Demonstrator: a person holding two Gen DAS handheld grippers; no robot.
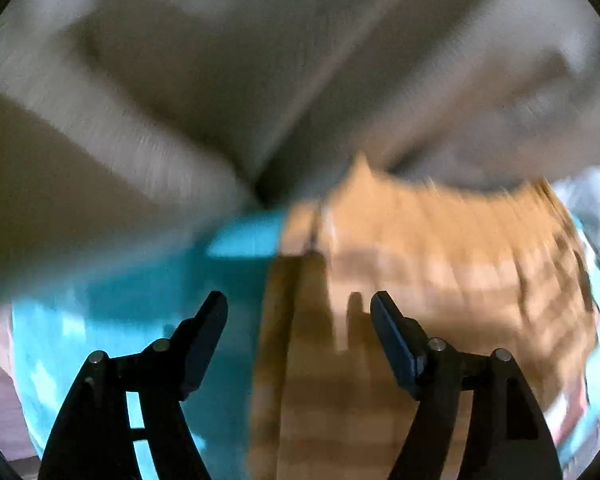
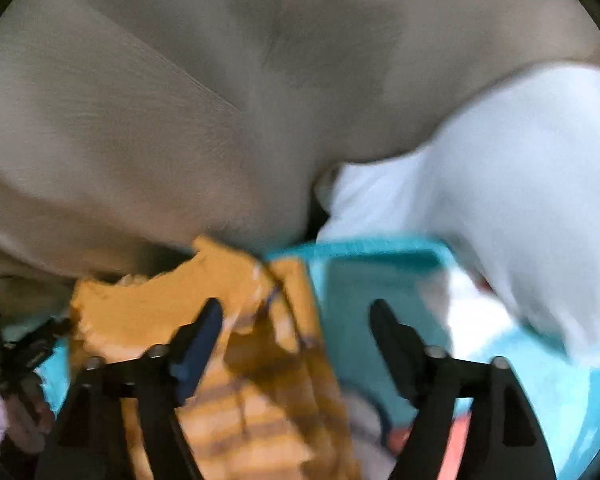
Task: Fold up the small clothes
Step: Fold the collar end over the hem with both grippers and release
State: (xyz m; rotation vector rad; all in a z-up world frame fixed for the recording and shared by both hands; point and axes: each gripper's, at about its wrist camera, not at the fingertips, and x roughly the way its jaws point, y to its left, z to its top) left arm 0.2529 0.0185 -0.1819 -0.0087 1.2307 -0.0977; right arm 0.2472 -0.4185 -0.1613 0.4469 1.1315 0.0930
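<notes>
Item: orange striped garment on turquoise cloth; my left gripper and right gripper both spread, empty; I should pinch matching corners squarely.

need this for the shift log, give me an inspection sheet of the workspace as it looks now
surface: teal sheet under the clothes; both views motion-blurred
job's things: orange striped garment lying on the teal sheet, crumpled, not yet folded
clutter: white cloth at the right, resting partly on the teal sheet; a red-and-white patch shows on the teal near it, too blurred to identify
grippers: left tool open, empty, over the edge of the orange garment; right tool open, empty, over the garment and teal sheet
cables: nothing seen
surroundings: beige fabric folds behind everything, maybe cushions or bedding; cannot tell which
</notes>
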